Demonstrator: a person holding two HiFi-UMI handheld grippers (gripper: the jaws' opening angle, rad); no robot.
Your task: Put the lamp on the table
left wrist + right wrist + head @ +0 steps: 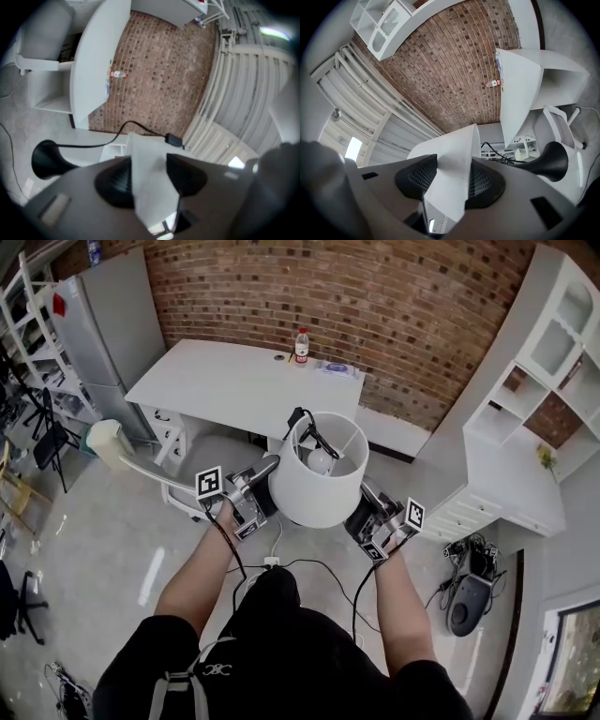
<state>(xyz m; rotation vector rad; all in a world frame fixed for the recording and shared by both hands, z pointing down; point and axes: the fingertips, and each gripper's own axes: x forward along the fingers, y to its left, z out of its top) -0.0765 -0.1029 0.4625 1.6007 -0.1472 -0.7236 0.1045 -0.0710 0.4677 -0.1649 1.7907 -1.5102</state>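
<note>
- Carriage is the step in hand, as I judge it: the lamp (319, 474) is up in the air between my two claws, on the near side of the surface (216, 381) and not yet over its top.
- My left claw (265, 486) is closed on the shade (150, 159), with the shade's wall pinched between its pads.
- My right claw (361, 509) grips the opposite side of the shade the same way.
- What is left: bring the lamp over the surface, lower it until the base (47, 159) stands there, then let go.
- The lamp has a white shade, open on top with a round bulb (321, 461) showing inside.
- Its base is black and flared, and a black cord (80, 145) trails from it.
- A bottle (301, 346) stands at the far edge of the surface, so I would aim nearer.
</note>
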